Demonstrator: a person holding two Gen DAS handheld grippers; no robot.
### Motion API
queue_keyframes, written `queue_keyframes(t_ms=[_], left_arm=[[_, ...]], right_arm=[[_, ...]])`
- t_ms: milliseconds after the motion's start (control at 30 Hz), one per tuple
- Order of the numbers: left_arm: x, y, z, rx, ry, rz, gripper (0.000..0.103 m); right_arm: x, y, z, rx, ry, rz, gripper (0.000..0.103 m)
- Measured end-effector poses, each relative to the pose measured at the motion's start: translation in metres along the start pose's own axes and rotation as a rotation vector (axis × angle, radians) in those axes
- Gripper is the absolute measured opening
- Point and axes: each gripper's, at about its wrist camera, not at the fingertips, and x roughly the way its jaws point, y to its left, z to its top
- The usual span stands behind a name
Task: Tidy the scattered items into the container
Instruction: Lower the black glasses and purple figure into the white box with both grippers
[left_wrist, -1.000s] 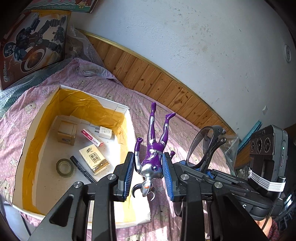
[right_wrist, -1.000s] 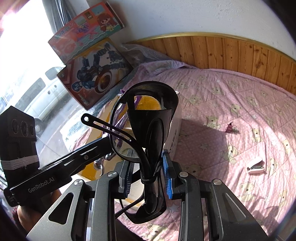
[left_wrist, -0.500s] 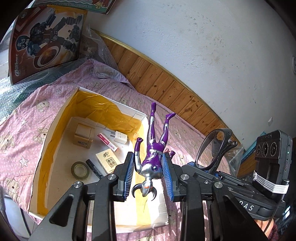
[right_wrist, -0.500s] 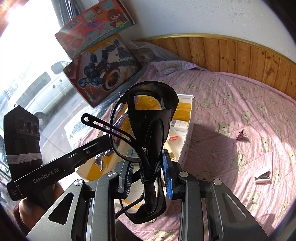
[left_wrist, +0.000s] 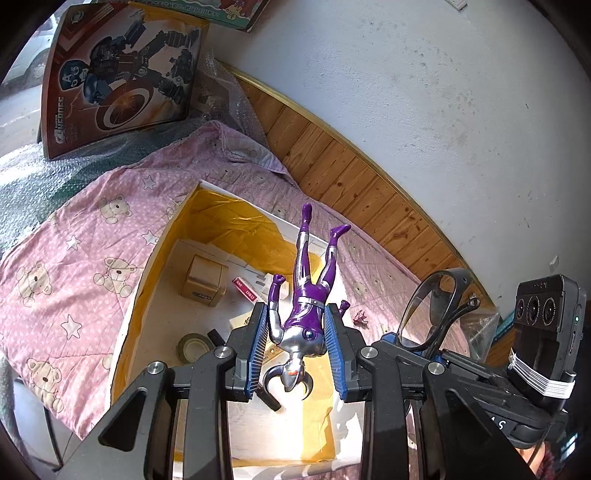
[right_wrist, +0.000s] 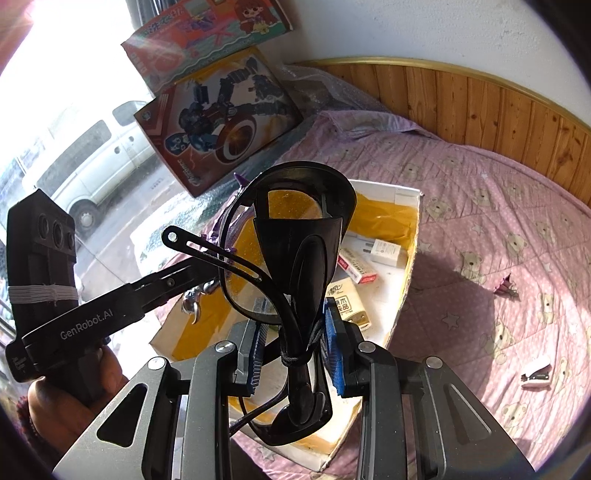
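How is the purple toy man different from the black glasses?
The toy is purple and silver; the glasses are black with clear lenses. The toy hangs head-down in the left gripper; the glasses stand on end in the right gripper. Both are held over the box.

Bed (right_wrist: 498, 206) w/ pink quilt, teddy-bear & star print, runs up to wood panelling. On it: open white box (right_wrist: 410, 258), yellow-lined, near middle. Small purple clip (right_wrist: 505, 288) right of box, apart from it. White stapler (right_wrist: 535, 373) nearer the edge, well apart. Toy carton (left_wrist: 118, 81) leans at far end on bubble wrap (left_wrist: 33, 177).
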Motion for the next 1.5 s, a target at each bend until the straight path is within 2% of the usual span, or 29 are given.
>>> queue_keyframes(t_ms=[167, 333, 500, 667, 900, 1133, 1300, 1500], left_arm=[[0.001, 0.009, 0.003, -0.004, 0.001, 0.02, 0.032], [0.001, 0.013, 0.008, 0.035, 0.003, 0.045, 0.032], [0.003, 0.01, 0.01, 0.156, 0.032, 0.074, 0.032], [0.01, 0.007, 0.01, 0.311, 0.086, 0.097, 0.032], [0.032, 0.008, 0.004, 0.505, 0.255, 0.054, 0.032], [0.055, 0.0, -0.006, 0.659, 0.436, -0.013, 0.032], [0.07, 0.001, -0.009, 0.695, 0.574, -0.063, 0.032], [0.087, 0.006, -0.016, 0.729, 0.715, -0.08, 0.032]], right_arm=[[0.016, 0.009, -0.001, -0.057, 0.035, -0.001, 0.03], [0.028, 0.017, -0.004, -0.141, 0.07, -0.008, 0.03], [0.038, 0.026, -0.009, -0.283, 0.098, -0.041, 0.03], [0.046, 0.039, -0.019, -0.485, 0.118, -0.059, 0.03], [0.055, 0.06, -0.044, -0.802, 0.159, -0.022, 0.03], [0.063, 0.063, -0.057, -0.953, 0.219, 0.033, 0.029], [0.067, 0.06, -0.063, -1.031, 0.251, 0.055, 0.029], [0.07, 0.06, -0.071, -1.114, 0.282, 0.084, 0.029]])
